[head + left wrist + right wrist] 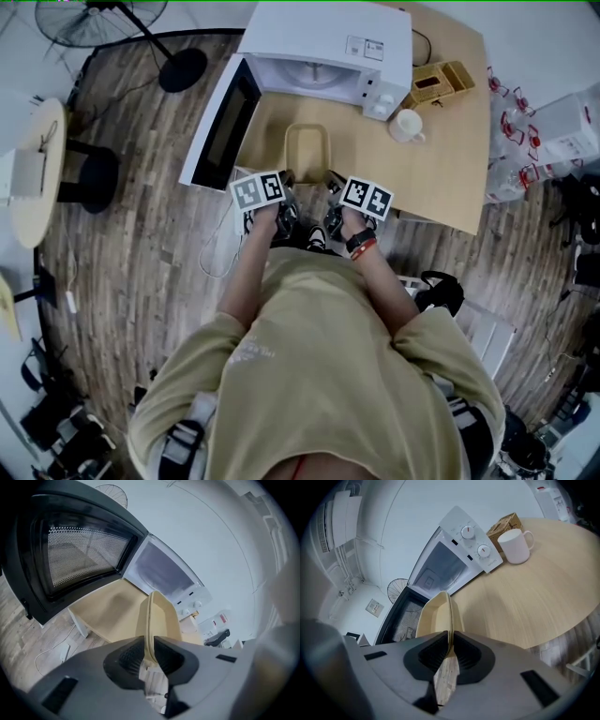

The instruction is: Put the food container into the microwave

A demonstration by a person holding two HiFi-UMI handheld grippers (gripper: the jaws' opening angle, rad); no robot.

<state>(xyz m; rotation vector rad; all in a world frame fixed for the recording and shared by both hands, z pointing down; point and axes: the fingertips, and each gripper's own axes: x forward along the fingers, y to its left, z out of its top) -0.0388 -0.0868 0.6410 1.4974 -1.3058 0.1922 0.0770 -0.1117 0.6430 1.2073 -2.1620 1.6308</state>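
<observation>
Head view: food container (pixel 307 150) sits just in front of the microwave (pixel 328 52) mouth, with the door (pixel 217 127) swung open beside it. The left gripper (pixel 284 183) and right gripper (pixel 331 185) are at the container's two corners farthest from the microwave. Left gripper view: jaws narrow, pinching the container's rim. Right gripper view: same, jaws clamped on the opposite rim. To do this well, probably hold both sides level, push straight into the cavity clear of the door edge, and let go only once it rests inside. Writing: the sticker on the microwave top and the dial marks are too small to read; no brand visible.
</observation>
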